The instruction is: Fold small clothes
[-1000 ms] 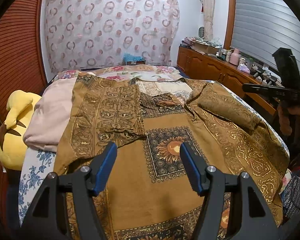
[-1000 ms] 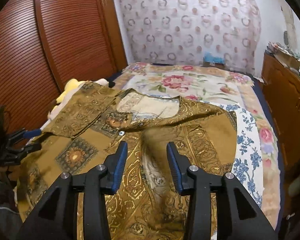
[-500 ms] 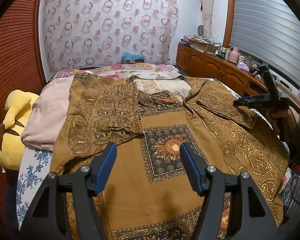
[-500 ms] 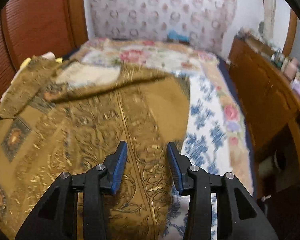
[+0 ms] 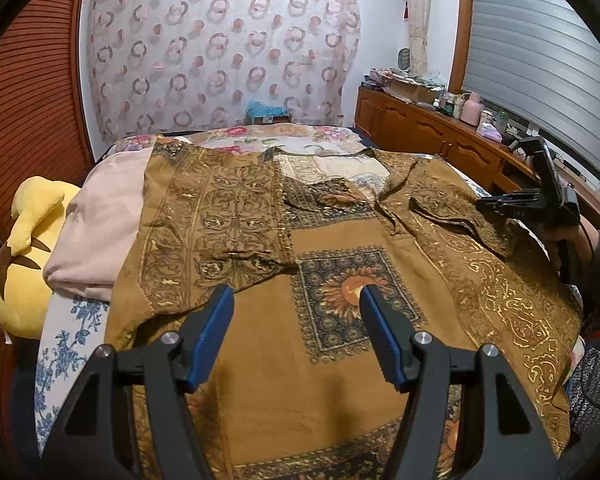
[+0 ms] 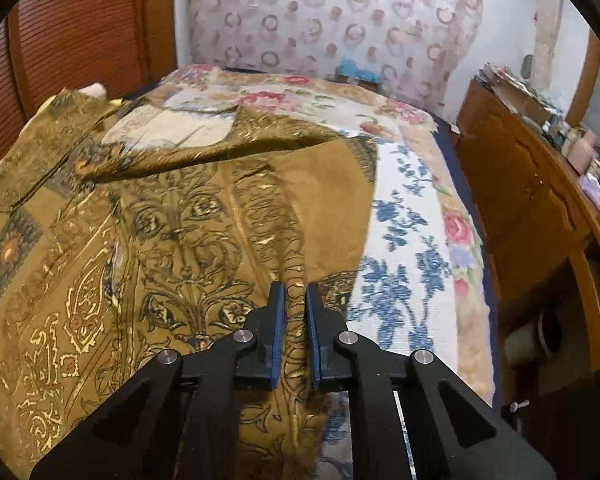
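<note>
**Right tongs pinch the shirt's right edge; the fold runs across toward the left**

The brown patterned shirt [image 5: 332, 264] lies spread over the bed [image 6: 412, 216], collar toward the far curtain, hem toward the near edge, so its long axis runs from near to far. One sleeve is already laid across the chest on the left side.

The right tongs [image 6: 295, 312] have just been closing, and a raised ridge of the shirt's cloth sits between the blue pads, near the garment's right edge. They look clenched on that ridge. In the left wrist view the same tool shows at the right, low over the right sleeve.

The left tongs [image 5: 296, 320] hang released above the lower middle of the shirt, jaws apart with nothing between them, the sunflower panel just beyond.

Judged from this, the coming move carries the pinched right edge leftward across the body, at right angles to the long axis. The right hand is the nearer one to that edge.

Room: the bed's right side shows a strip of bare floral sheet, then the wooden cabinet [image 6: 540, 184]. On the left a pink folded cloth [image 5: 100, 232] and a yellow plush toy [image 5: 24, 256] lie beside the shirt, so the fold should stop short of them.
</note>
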Action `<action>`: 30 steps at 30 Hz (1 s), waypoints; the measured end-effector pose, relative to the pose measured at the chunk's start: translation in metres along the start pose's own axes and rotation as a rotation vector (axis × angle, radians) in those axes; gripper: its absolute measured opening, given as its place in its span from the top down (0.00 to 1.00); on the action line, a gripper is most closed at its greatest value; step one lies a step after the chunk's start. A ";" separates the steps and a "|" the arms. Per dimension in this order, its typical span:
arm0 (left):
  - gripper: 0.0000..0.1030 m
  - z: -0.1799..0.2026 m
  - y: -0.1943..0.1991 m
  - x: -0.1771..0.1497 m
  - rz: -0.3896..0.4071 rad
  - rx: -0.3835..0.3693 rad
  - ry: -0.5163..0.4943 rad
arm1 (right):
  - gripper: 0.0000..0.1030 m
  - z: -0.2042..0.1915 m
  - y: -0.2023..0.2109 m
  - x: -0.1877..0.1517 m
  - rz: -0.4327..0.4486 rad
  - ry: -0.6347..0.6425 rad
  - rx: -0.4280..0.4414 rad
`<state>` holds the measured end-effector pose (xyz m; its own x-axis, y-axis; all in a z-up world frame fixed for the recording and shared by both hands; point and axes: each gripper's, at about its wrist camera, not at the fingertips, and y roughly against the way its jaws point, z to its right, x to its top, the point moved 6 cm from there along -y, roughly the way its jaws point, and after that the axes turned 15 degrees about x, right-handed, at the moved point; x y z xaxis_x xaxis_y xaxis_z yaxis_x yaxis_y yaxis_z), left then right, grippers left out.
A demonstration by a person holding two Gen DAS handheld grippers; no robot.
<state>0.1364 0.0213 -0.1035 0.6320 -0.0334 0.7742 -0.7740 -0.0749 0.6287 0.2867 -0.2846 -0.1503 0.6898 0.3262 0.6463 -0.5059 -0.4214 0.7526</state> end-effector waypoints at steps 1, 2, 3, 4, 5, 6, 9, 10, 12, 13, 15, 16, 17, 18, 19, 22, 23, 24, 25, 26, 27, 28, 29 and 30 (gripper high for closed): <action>0.37 -0.002 -0.001 0.002 0.001 0.004 -0.003 | 0.92 0.000 0.001 0.002 0.005 0.002 0.002; 0.37 -0.004 -0.003 0.003 0.001 0.007 -0.004 | 0.85 -0.001 0.004 0.003 0.015 0.007 0.021; 0.37 -0.009 -0.006 0.006 0.001 0.015 -0.006 | 0.79 -0.001 0.005 0.005 0.020 0.007 0.031; 0.37 -0.012 -0.009 0.008 -0.001 0.019 -0.005 | 0.63 -0.001 0.006 0.007 0.025 0.005 0.035; 0.37 -0.016 -0.013 0.011 -0.005 0.024 -0.001 | 0.52 0.002 0.008 0.011 0.034 -0.001 0.034; 0.37 -0.020 -0.018 0.015 -0.011 0.028 0.002 | 0.48 0.005 0.008 0.014 0.041 -0.008 0.032; 0.37 -0.034 -0.033 0.026 -0.019 0.055 0.006 | 0.40 0.021 0.002 0.024 0.045 -0.031 0.016; 0.37 -0.037 -0.037 0.029 -0.020 0.059 0.008 | 0.40 0.028 -0.004 0.027 0.031 -0.035 0.008; 0.37 -0.046 -0.048 0.036 -0.028 0.062 0.021 | 0.40 0.038 -0.011 0.031 0.018 -0.039 0.004; 0.37 -0.051 -0.054 0.041 -0.035 0.061 0.029 | 0.40 0.040 -0.013 0.033 0.014 -0.043 0.008; 0.37 -0.062 -0.065 0.050 -0.040 0.060 0.046 | 0.40 0.046 -0.019 0.037 0.004 -0.046 0.023; 0.37 -0.065 -0.069 0.054 -0.041 0.061 0.052 | 0.40 0.048 -0.022 0.037 -0.003 -0.045 0.024; 0.37 -0.070 -0.075 0.058 -0.042 0.064 0.057 | 0.40 0.049 -0.026 0.037 -0.017 -0.041 0.024; 0.37 -0.075 -0.080 0.063 -0.044 0.071 0.061 | 0.40 0.049 -0.030 0.035 -0.028 -0.036 0.028; 0.37 -0.079 -0.085 0.067 -0.045 0.077 0.063 | 0.40 0.049 -0.031 0.035 -0.016 -0.037 0.034; 0.37 -0.090 -0.099 0.079 -0.050 0.088 0.064 | 0.40 0.052 -0.031 0.033 -0.004 -0.054 0.055; 0.37 -0.093 -0.104 0.083 -0.056 0.091 0.063 | 0.40 0.052 -0.031 0.033 -0.003 -0.058 0.062; 0.37 -0.096 -0.110 0.086 -0.061 0.096 0.060 | 0.40 0.052 -0.032 0.033 -0.003 -0.058 0.062; 0.38 -0.100 -0.116 0.090 -0.065 0.101 0.059 | 0.40 0.053 -0.031 0.032 -0.003 -0.057 0.061; 0.38 -0.104 -0.121 0.093 -0.070 0.104 0.062 | 0.40 0.054 -0.032 0.032 -0.004 -0.058 0.061; 0.38 -0.108 -0.127 0.096 -0.077 0.104 0.067 | 0.40 0.053 -0.031 0.032 -0.003 -0.057 0.061; 0.40 -0.111 -0.134 0.099 -0.084 0.101 0.074 | 0.39 0.053 -0.031 0.032 -0.003 -0.057 0.061; 0.40 -0.115 -0.140 0.101 -0.093 0.099 0.083 | 0.39 0.054 -0.031 0.032 -0.003 -0.059 0.062; 0.41 -0.117 -0.146 0.103 -0.101 0.094 0.091 | 0.39 0.053 -0.031 0.033 -0.003 -0.058 0.062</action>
<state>0.3103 0.1459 -0.1073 0.6973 0.0694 0.7134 -0.6969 -0.1668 0.6975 0.3523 -0.3055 -0.1594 0.7212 0.2783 0.6343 -0.4721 -0.4726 0.7442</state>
